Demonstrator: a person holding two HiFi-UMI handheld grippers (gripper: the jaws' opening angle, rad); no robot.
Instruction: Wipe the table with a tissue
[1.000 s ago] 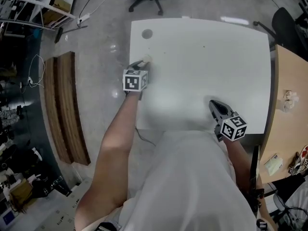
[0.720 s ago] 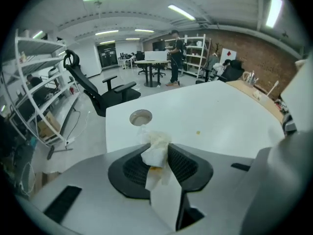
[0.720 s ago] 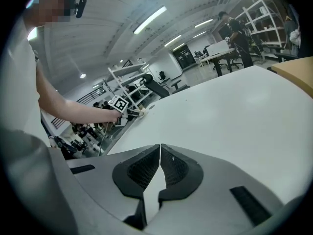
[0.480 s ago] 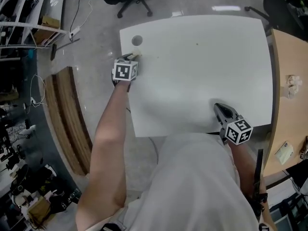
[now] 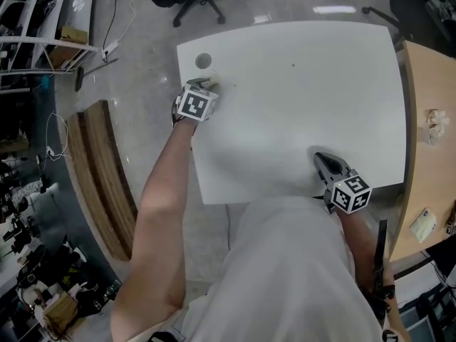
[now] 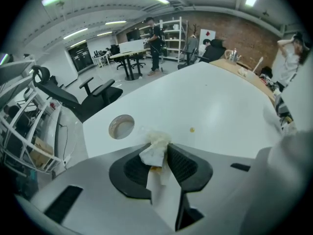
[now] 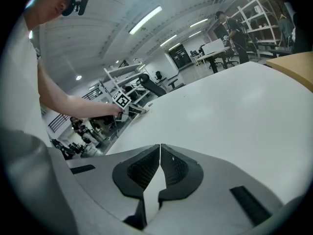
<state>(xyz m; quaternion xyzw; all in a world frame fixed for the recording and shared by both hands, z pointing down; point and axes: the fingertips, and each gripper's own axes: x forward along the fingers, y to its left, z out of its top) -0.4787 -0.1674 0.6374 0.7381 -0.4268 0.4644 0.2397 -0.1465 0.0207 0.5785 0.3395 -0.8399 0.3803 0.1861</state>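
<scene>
Left gripper pinches a crumpled, stained tissue between its pads, the jaws having just closed a little further on it. The wad projects beyond the jaw tips, low over the white table near its far left corner, just beside the round cable hole. A small yellowish speck marks the surface nearby. Right gripper, jaws pressed together on nothing, is at the table's near edge, well apart from the tissue
</scene>
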